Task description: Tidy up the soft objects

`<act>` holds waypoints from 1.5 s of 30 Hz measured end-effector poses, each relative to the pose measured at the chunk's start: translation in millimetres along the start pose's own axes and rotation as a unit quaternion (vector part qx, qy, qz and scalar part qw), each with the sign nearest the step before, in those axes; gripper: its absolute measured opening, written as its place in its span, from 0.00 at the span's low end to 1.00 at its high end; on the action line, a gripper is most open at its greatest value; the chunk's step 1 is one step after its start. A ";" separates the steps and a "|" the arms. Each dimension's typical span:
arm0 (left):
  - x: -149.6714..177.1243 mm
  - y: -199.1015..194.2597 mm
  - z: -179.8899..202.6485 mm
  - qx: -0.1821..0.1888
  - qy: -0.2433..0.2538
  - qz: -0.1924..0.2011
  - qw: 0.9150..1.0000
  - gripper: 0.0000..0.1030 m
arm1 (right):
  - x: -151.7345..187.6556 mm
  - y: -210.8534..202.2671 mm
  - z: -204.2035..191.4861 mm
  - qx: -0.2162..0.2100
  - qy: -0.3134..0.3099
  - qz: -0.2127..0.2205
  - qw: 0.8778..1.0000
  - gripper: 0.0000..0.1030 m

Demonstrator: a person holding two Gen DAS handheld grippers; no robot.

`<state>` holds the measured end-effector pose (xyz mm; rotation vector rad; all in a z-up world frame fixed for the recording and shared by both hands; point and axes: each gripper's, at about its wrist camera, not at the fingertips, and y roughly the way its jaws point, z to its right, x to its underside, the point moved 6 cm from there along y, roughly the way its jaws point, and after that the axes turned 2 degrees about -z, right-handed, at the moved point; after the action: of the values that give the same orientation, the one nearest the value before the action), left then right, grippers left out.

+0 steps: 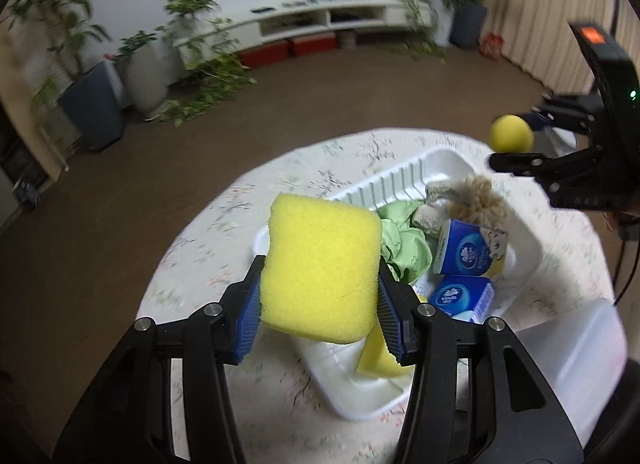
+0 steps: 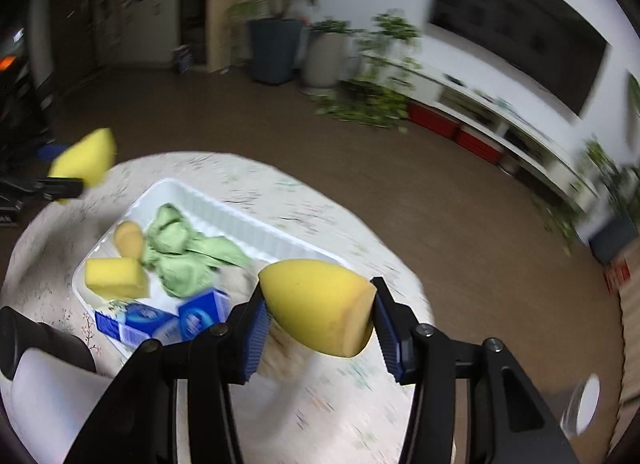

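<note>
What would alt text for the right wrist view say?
The right gripper holds a yellow egg-shaped sponge above a round table. Beyond it, a white tray contains green cloth, a yellow sponge block and blue tissue packs.

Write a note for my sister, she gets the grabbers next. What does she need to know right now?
Left tool: shut on a flat yellow sponge, held up over the near end of the white tray.
Right tool: shut on an egg-shaped yellow sponge, held in the air over the table beside the tray.
Already in the tray: green cloth, another yellow sponge, a small orange-yellow sponge, two blue tissue packs, a tan fluffy toy.
Left to do: probably set both held sponges in the tray.
</note>
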<state>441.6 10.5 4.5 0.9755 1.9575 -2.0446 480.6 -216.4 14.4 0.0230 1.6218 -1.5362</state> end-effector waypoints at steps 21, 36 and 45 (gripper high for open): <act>3.1 54.0 38.5 0.016 0.043 -0.040 0.998 0.63 | 1.6 91.6 -71.8 -0.059 -0.088 -0.051 0.993 0.60; 2.8 11.0 30.1 0.005 0.020 0.010 1.000 0.72 | 9.4 54.5 -59.3 -0.044 -0.079 -0.020 0.996 0.73; 15.9 -77.4 16.4 -0.014 -0.040 0.109 0.993 0.96 | 13.9 -13.5 -32.9 -0.029 -0.040 0.032 0.998 0.84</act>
<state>382.9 11.1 59.9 1.0336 1.7489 -1.9022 446.1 -200.1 12.1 -0.0177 1.5869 -1.4224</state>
